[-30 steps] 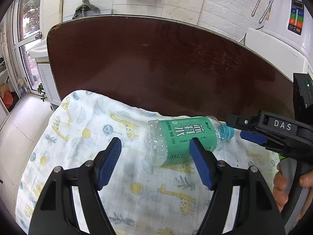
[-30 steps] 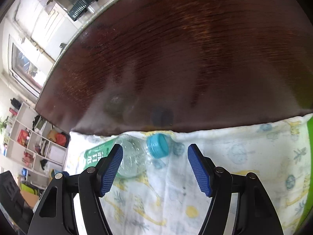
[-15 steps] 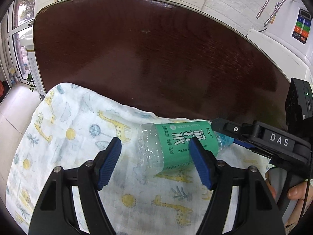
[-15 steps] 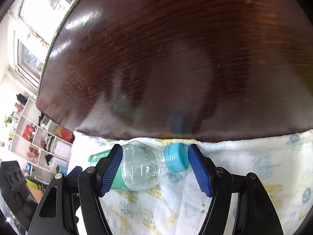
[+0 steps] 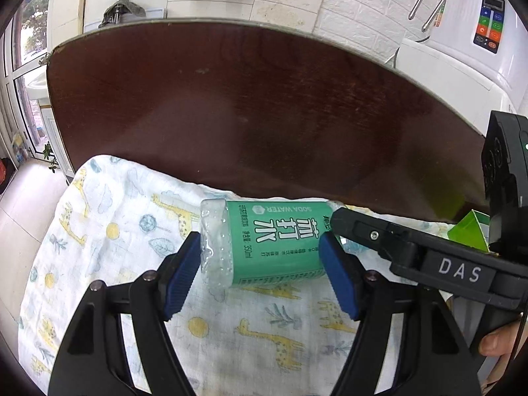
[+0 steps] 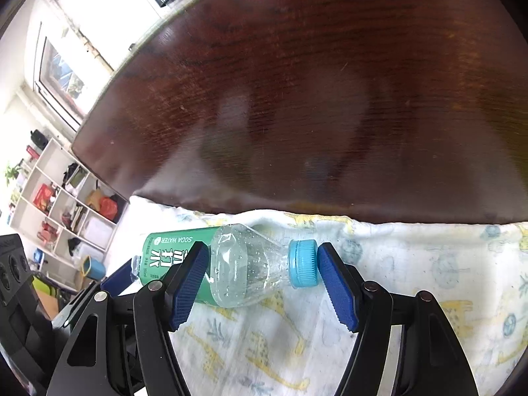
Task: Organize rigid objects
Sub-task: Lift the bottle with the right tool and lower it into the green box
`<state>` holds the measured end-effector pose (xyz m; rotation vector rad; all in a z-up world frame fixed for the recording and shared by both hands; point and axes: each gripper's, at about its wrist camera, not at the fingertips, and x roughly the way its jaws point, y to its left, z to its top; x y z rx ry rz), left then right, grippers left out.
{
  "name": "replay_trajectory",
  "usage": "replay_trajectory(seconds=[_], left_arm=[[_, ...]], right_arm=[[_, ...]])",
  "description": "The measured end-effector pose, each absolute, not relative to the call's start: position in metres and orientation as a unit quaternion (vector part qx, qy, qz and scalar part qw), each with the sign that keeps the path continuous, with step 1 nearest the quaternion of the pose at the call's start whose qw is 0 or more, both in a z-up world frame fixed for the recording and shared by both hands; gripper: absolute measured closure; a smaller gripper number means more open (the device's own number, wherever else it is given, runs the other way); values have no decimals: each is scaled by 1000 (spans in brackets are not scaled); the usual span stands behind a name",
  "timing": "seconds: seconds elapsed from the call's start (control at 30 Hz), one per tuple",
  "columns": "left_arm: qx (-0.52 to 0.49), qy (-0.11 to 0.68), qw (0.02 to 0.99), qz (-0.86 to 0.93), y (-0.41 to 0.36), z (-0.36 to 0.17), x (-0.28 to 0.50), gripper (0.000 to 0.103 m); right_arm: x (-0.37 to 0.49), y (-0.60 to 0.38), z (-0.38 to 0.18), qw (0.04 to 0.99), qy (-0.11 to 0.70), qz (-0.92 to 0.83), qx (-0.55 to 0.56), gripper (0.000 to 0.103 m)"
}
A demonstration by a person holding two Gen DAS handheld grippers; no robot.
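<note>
A clear plastic bottle (image 5: 274,247) with a green label and a blue cap (image 6: 303,264) lies on its side on a white giraffe-print cloth (image 5: 125,231). My left gripper (image 5: 260,264) is open. Its blue pads straddle the bottle's labelled lower half, which lies crosswise between them. My right gripper (image 6: 262,274) is open too, with the bottle's clear shoulder, neck and cap between its pads. The cap sits right beside the right-hand pad. In the left wrist view the right gripper's black body (image 5: 458,270) covers the cap end.
The cloth lies at the near edge of a dark wooden table (image 5: 264,99). A green box (image 5: 468,231) peeks out at the right behind the right gripper. A white appliance (image 5: 478,33) stands beyond the table. Shelves (image 6: 59,204) stand off to the left.
Both grippers have closed in on the bottle. Its body now lies between the left pads, and its neck and cap between the right pads. Jaw widths look unchanged.
</note>
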<state>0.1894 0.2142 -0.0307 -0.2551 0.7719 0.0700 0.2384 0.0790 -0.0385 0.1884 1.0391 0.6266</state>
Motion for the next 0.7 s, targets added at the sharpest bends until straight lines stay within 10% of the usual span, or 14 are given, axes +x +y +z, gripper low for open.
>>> replay_trajectory(seconds=[0.7], left_arm=[[-46, 312, 948, -33, 99, 45, 156, 32]], right_arm=[[198, -21, 27, 867, 400, 265, 135, 32]])
